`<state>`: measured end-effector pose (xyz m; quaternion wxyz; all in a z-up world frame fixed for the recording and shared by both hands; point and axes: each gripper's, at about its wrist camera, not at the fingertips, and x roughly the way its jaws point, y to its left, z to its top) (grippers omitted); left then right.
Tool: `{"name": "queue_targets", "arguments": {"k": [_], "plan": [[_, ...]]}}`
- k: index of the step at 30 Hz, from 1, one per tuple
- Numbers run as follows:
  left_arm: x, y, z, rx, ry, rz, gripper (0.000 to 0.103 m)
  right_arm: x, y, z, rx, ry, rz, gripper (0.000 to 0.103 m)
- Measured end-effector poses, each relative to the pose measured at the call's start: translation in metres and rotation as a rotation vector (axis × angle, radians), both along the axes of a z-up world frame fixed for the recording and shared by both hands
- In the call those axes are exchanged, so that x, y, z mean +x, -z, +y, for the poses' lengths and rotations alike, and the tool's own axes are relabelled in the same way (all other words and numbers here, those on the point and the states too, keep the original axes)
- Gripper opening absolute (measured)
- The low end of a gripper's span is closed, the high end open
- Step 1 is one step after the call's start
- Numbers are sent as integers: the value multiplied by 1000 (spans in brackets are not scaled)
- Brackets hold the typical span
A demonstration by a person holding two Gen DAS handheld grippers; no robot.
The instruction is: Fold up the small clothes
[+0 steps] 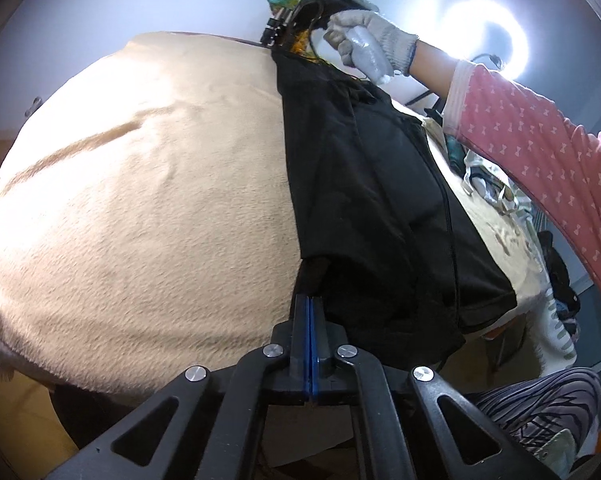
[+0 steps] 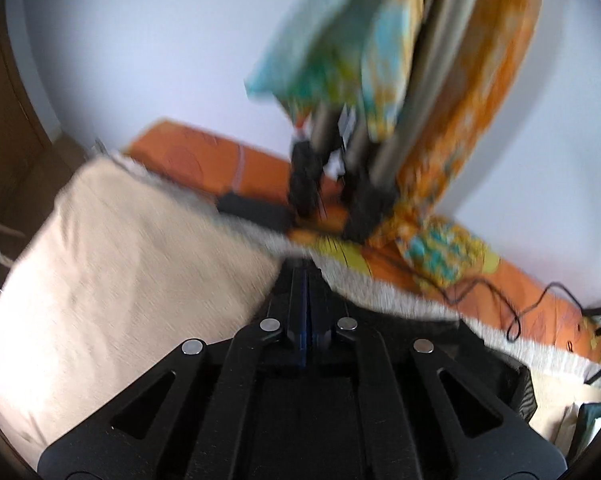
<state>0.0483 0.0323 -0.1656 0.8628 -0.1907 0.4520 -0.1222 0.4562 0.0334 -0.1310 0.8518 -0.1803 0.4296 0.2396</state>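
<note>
One black garment (image 1: 372,200) is stretched along the beige blanket (image 1: 140,200), right of centre. Its near corner is pinched in the clenched left gripper (image 1: 309,308); its far end is held at the right gripper (image 1: 278,34), whose jaws look pressed together. Only a lengthwise fold seems made; the crosswise folds are judged outstanding.

Motion blur smears the whole right wrist view: the patterned cloth (image 2: 340,40) hanging at top and the dark stand (image 2: 308,184) beneath it lose all detail. The right gripper (image 2: 305,280) has its fingers pressed together, but whether any fabric lies between them cannot be told. In the left wrist view, glare from the ring light (image 1: 484,36) washes out the wall around it. The black garment (image 1: 380,200) runs under the left gripper (image 1: 309,304), its near edge hidden. The pink sleeve (image 1: 540,152) is cut by the frame's edge.
</note>
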Motion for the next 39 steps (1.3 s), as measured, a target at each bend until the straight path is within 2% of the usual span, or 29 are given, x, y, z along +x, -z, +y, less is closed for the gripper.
{"name": "queue_targets", "arguments": {"k": [3,4,5,6,7,8,9,12,13,15,16,17,19,23,29,30,32,35,39], "plan": [[0,-3,1,-17,-2,-12,0,3,-7,10,7,-11,4,2],[0,-5,1,-27,-5,-18,6,5,-5,13,6,-14,25,3],[0,-6,0,-38,-2,-19,24,6,-1,15,2,-19,61,16],[-1,-8,-2,-45,2,-31,33,8,4,15,-5,-22,84,29],[-1,-9,-4,-38,5,-40,34,6,8,13,-23,-23,88,56],[0,-9,-6,-28,11,-40,34,3,11,11,-42,-20,67,63],[1,-9,-8,-20,14,-38,34,-1,13,9,-57,-21,49,63],[10,-2,-15,-16,20,-15,33,4,20,-7,-43,5,79,63],[12,-3,-18,6,17,-25,32,6,21,-13,-35,14,83,63],[16,-3,-26,86,25,-29,7,10,20,-22,-11,24,91,63],[16,-2,-27,100,18,-28,2,11,19,-26,-1,23,93,63],[17,-2,-24,82,12,-26,0,11,18,-28,6,20,94,61],[17,1,-20,54,0,-20,0,12,15,-32,18,15,97,59],[15,1,-21,69,4,-28,0,15,15,-33,32,1,115,59],[14,2,-21,60,3,-29,0,22,34,-23,17,4,151,58],[14,2,-20,58,2,-29,0,21,38,-20,11,-2,158,50],[14,2,-19,52,0,-27,0,19,46,-14,-14,-18,178,11],[12,1,-15,42,-5,-26,0,9,49,-6,-87,-46,133,3],[6,0,-8,26,-22,-24,0,-1,33,2,-77,-78,83,1]]}}
